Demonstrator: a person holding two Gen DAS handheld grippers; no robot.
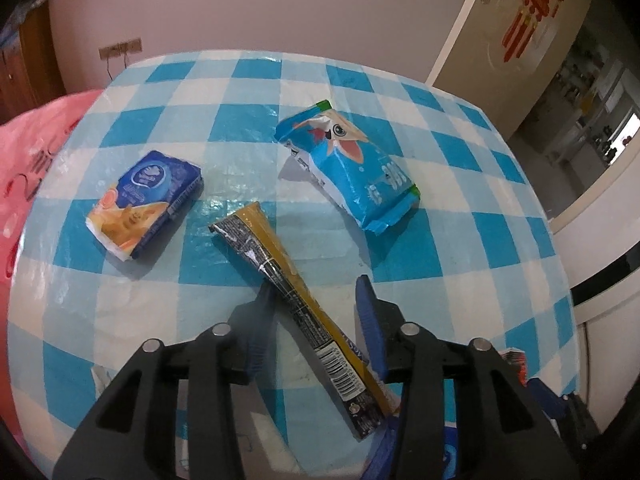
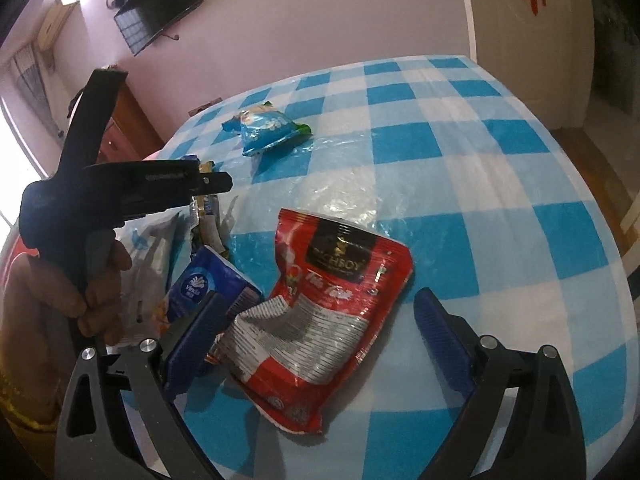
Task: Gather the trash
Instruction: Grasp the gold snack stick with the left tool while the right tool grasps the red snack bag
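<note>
Trash wrappers scattered across a blue-and-white checked tablecloth (image 1: 400, 92), awaiting collection.

Left wrist view: long black-and-gold stick wrapper (image 1: 294, 292) lying diagonally between the fingers of the left gripper (image 1: 316, 296), barcode end nearest the camera. Jaws partly apart, left finger against the wrapper's edge, right blue pad standing clear; no squeeze evident, wrapper resting flat on the cloth. Further out, blue tissue pack (image 1: 146, 204) to the left and torn blue snack bag (image 1: 348, 168) to the right, both well apart from the gripper. Pink plastic bag (image 1: 36, 152) bulging at the table's left edge.

Right wrist view: crumpled red snack pouch (image 2: 320, 320) lying between the widely spread fingers of the right gripper (image 2: 320, 312), neither pad pressing on it. Left pad just beside a second blue tissue pack (image 2: 212, 280), close against the pouch. Person's hand (image 2: 96, 284) gripping the handle of the other gripper at left, its tip over the stick wrapper. Blue snack bag (image 2: 268, 130) far back on the cloth.

Likely trouble: thin, flat stick wrapper slipping out sideways from a loose left grasp, or skidding on the glossy cloth. Right jaws closing could snag the neighbouring tissue pack along with the pouch, or pinch only a crinkled fold and lose the pouch on lifting. Slick cover also liable to bunch under a low pad.
</note>
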